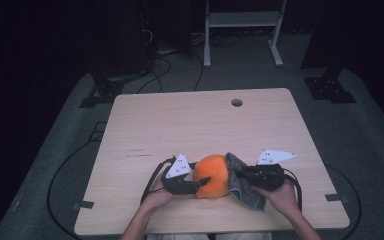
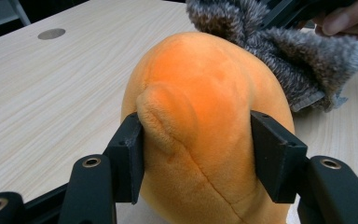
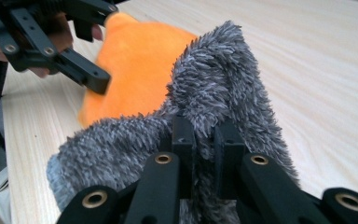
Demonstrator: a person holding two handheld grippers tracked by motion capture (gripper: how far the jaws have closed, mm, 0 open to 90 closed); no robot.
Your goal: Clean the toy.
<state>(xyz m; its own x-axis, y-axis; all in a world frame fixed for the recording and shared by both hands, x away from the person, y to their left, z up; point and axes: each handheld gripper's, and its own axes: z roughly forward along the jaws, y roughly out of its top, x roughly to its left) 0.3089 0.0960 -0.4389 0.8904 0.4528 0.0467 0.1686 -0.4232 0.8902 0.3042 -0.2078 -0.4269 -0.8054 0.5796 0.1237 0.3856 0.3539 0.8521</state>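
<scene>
With the left claw (image 2: 198, 154) pinching the orange plush (image 1: 212, 176) steady on the tabletop (image 1: 190, 120), the right claw (image 3: 205, 140), clamped on the grey cloth (image 3: 214, 98), can wipe it.

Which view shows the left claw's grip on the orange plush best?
Left gripper view: the left claw has both pads pressed into the orange plush. The high view shows that claw small, against the plush's left side; the right gripper view shows it behind the grey cloth.
</scene>
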